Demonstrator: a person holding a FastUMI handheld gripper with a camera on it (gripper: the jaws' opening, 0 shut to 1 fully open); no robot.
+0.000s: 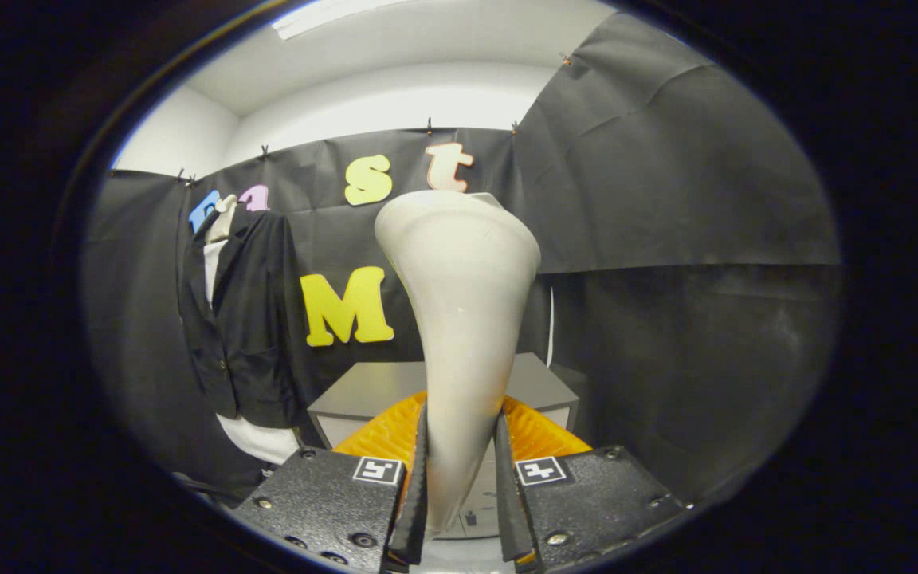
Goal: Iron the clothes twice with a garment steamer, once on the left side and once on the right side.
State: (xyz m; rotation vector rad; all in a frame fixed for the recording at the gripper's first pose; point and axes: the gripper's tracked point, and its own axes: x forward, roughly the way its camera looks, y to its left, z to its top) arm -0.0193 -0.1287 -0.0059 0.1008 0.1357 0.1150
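The dark suit jacket (pixel 248 319) is hanging well off to the left of the claw, against the black cloth wall, and it is showing as the largest item. It is draped over a pale mannequin form whose neck is poking out at the collar, with a white shirt (pixel 256 438) showing down the open front and below the hem. Two small buttons are sitting low on the front panel, and the fabric is looking matte and smooth.

The smooth, cream-white plastic garment steamer (pixel 459 319) is rising straight up between the fingers. Its body is starting narrow at the grip and is flaring out to a broad, rounded head at the top, with a faint sheen along its left flank.

A low grey surface (pixel 535 383) is standing beyond the fingers, partly hidden behind the steamer and the orange ribbed finger backs.

The black claw (pixel 461 486) is closing on the steamer's narrow lower end, both finger pads pressing against its sides, one on each flank. Each finger block is carrying a small square black-and-white marker on top.
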